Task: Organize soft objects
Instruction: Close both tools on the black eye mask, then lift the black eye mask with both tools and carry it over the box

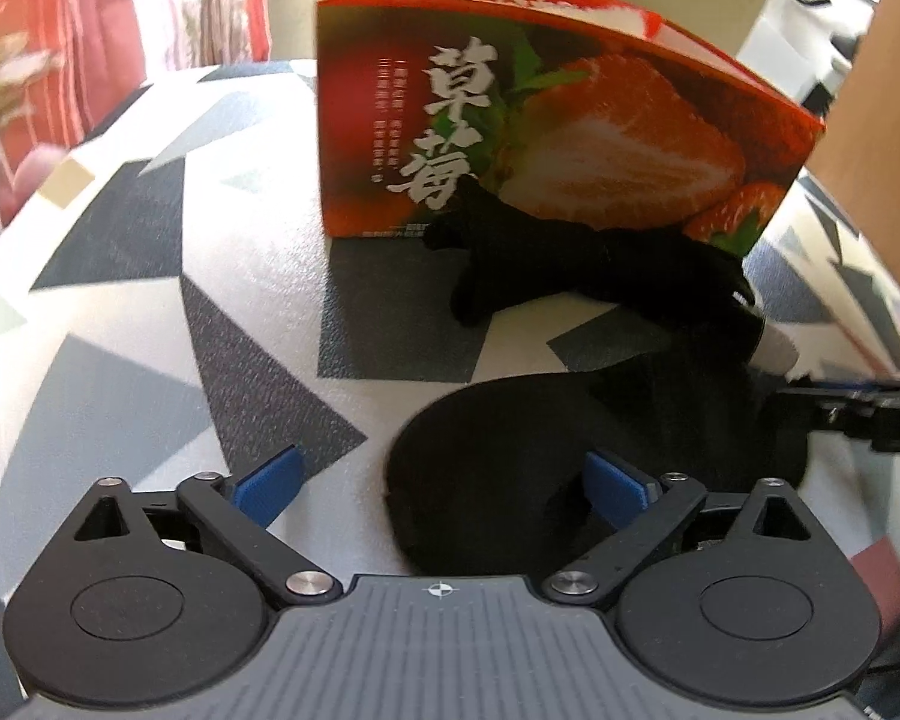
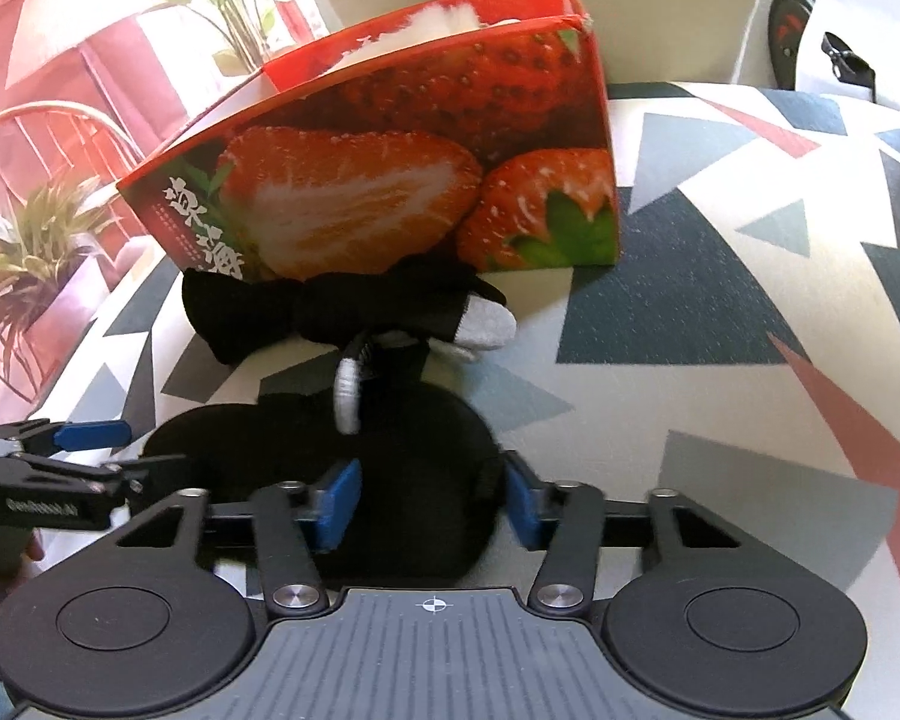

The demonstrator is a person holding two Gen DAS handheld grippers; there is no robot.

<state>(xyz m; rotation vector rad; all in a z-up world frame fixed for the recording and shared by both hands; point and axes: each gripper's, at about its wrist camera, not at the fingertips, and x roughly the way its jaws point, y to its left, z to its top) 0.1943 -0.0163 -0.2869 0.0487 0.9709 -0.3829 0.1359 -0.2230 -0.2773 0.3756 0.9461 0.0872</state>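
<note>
A flat black soft cloth piece (image 1: 498, 456) lies on the patterned table in front of both grippers. My right gripper (image 2: 429, 504) has its blue pads against both sides of this black piece (image 2: 414, 438) and is shut on it. My left gripper (image 1: 444, 486) stands open. Its right pad is over the cloth's edge and its left pad is apart from it, above bare table. A knotted black sock bundle (image 2: 330, 306) with a grey toe rests against the red strawberry box (image 2: 390, 180), which also shows in the left wrist view (image 1: 540, 132).
The table (image 2: 720, 312) wears a cloth of grey, white and pink triangles. Something white and fluffy (image 2: 438, 18) shows inside the box. Potted plants (image 2: 36, 252) stand past the table's left edge. The left gripper's fingers (image 2: 90, 435) reach in beside the right one.
</note>
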